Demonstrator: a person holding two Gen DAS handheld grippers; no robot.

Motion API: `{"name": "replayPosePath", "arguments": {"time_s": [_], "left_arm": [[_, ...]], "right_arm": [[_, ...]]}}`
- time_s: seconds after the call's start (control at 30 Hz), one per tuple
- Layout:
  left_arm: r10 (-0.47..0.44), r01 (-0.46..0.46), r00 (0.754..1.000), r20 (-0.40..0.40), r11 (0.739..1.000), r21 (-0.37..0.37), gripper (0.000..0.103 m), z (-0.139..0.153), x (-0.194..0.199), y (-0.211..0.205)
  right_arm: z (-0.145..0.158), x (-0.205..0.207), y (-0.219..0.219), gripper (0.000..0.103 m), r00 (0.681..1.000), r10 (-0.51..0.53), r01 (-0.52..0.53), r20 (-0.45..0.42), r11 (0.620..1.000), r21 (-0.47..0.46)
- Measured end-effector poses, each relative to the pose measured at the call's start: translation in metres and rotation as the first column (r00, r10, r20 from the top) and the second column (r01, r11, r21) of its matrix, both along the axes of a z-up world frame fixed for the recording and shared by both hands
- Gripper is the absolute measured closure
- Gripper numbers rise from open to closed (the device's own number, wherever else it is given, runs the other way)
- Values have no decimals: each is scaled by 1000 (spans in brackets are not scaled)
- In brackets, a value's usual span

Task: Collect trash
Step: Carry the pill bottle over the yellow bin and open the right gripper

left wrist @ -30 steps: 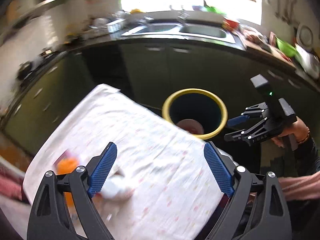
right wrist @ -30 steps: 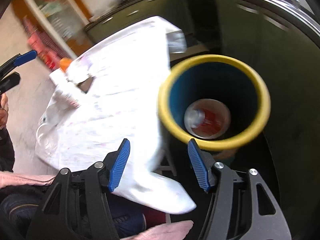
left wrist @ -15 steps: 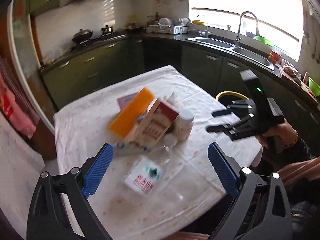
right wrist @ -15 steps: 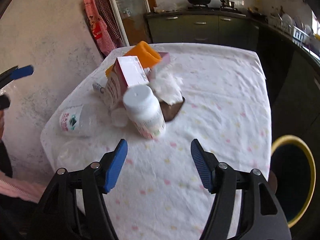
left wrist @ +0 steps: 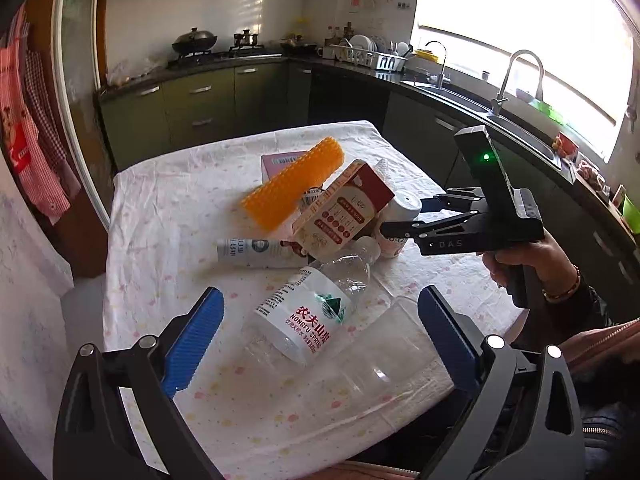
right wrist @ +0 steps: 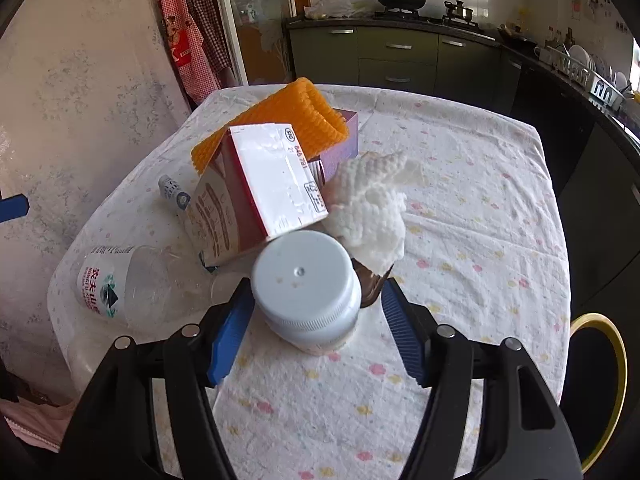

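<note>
A pile of trash lies on the cloth-covered table (left wrist: 168, 216): a clear water bottle (left wrist: 312, 312), a clear plastic cup (left wrist: 380, 356), a carton (left wrist: 344, 210), an orange ridged roll (left wrist: 294, 184), a white tube (left wrist: 256, 253) and a white-lidded jar (right wrist: 308, 292). My left gripper (left wrist: 320, 340) is open, its fingers either side of the bottle and above it. My right gripper (right wrist: 316, 328) is open with the jar between its fingers, not closed on it. It also shows in the left wrist view (left wrist: 408, 216). A crumpled white tissue (right wrist: 372, 216) lies behind the jar.
A yellow-rimmed bin (right wrist: 600, 384) stands on the floor past the table's right edge. A purple box (right wrist: 340, 144) lies under the orange roll. Green cabinets, a stove and a sink (left wrist: 520, 120) run along the walls behind.
Both grippers swung from the bin back over the table. The right gripper has moved in until the jar sits between its fingers. The left gripper has come closer to the bottle.
</note>
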State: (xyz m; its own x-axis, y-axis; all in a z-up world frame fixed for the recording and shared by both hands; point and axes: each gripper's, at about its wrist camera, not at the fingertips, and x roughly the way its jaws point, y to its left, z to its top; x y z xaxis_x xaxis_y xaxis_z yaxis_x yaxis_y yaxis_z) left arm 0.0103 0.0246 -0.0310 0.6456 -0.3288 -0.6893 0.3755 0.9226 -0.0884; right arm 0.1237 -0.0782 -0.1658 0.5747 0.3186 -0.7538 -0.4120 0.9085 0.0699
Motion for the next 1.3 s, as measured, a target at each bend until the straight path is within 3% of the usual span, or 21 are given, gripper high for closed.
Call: {"name": "replayPosePath", "arguments": {"time_s": [0.03, 0.4, 0.6, 0.77, 0.93, 1.1, 1.17, 1.2, 1.3], "left_arm": [[1, -1, 1000, -2, 1000, 0, 7, -1, 0, 0], [-27, 27, 1000, 0, 999, 22, 6, -3, 2, -12], [-71, 71, 997, 4, 997, 30, 6, -4, 2, -23], [-102, 102, 995, -9, 994, 27, 6, -9, 4, -32], [-124, 124, 992, -25, 992, 24, 6, -13, 8, -42], [-142, 143, 989, -31, 989, 39, 6, -14, 10, -51], [-154, 155, 988, -31, 987, 46, 6, -14, 11, -54], [-158, 160, 987, -31, 986, 49, 6, -14, 11, -56], [-179, 180, 983, -30, 982, 62, 6, -15, 11, -61]], "right_arm": [[0, 1, 1, 57, 1000, 0, 0, -5, 1000, 1], [27, -36, -21, 57, 1000, 6, -7, 19, 998, 55], [47, -65, -91, 57, 986, -161, 156, 49, 983, 94], [38, -74, -188, 57, 900, -434, 432, 33, 900, 61], [-5, -63, -253, 57, 810, -583, 583, -66, 812, -16], [-40, -45, -282, 57, 771, -623, 623, -133, 781, -42], [-47, -39, -291, 49, 755, -641, 643, -138, 765, -37], [-48, -37, -293, 41, 748, -651, 653, -130, 757, -35], [-45, -40, -293, 40, 743, -659, 662, -118, 749, -15]]}}
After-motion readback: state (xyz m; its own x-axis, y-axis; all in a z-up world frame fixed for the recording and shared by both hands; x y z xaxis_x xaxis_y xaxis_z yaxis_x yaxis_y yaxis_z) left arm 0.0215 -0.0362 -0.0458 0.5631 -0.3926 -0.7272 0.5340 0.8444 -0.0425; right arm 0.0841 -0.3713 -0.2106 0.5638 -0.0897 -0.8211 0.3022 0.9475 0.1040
